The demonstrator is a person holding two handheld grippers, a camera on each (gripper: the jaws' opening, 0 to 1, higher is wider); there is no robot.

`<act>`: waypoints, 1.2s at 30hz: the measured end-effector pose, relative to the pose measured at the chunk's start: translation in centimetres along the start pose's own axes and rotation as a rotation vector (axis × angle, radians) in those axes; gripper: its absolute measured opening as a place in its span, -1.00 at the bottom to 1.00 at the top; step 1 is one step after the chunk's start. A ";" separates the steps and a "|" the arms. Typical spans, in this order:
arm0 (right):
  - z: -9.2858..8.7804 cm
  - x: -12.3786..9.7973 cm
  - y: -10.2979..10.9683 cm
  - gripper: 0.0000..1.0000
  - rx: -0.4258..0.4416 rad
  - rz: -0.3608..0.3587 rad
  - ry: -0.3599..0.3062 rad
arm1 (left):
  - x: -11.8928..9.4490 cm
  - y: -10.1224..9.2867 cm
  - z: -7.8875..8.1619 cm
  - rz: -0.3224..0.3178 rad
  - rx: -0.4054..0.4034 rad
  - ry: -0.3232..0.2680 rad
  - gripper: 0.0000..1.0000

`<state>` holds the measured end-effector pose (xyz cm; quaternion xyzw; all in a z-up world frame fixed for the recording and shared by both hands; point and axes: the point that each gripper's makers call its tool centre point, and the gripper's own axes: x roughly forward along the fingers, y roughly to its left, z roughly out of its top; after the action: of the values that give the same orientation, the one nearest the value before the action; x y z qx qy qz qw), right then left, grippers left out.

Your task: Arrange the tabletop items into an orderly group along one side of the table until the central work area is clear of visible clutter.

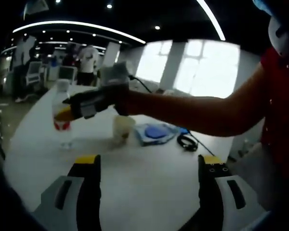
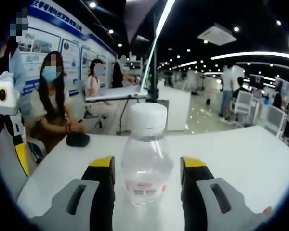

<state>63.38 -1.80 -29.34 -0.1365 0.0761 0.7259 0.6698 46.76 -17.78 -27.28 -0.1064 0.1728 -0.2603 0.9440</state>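
From where I stand, the right gripper is the one doing the work. Its two yellow-tipped jaws stand on either side of a clear water bottle, which sits upright on the white table, its long axis vertical and its white cap on top, dead ahead of the jaws and between them. The jaws are parted about as wide as the bottle; I cannot tell whether they press on its sides or only flank it, so grip or no grip is an open question. Seen from the left gripper view, the same bottle stands far across the table, with the right gripper reached out to it on the end of the person's bare arm.

The left gripper hangs nearer in, jaws spread wide with nothing between them, over bare tabletop. Beyond it, in order of distance, lie a pale paper cup, a blue-and-white flat pack and a black coiled cable, all clustered mid-table, none touching the jaws. The cup is the closest of these to the left gripper, straight ahead and slightly left.

My judgement: the bottle is the item in hand, and the right side is far the nearer to it. Past the bottle, a dark rounded object lies near the table's far edge, and people sit beyond.
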 end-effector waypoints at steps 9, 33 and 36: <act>-0.8 0.2 0.1 -0.13 -0.002 0.009 0.020 | -0.1 0.3 -0.1 0.013 -0.004 -0.003 0.61; -0.8 -0.9 0.2 -0.26 -0.013 0.017 0.033 | -0.3 0.7 -0.1 0.034 -0.003 0.000 0.60; -0.9 -1.6 0.1 -0.27 -0.004 0.012 0.035 | -0.3 0.7 -0.1 0.033 -0.004 0.003 0.60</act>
<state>63.47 -3.58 -29.68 -0.1500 0.0872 0.7275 0.6638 46.81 -17.10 -27.51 -0.1048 0.1764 -0.2445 0.9477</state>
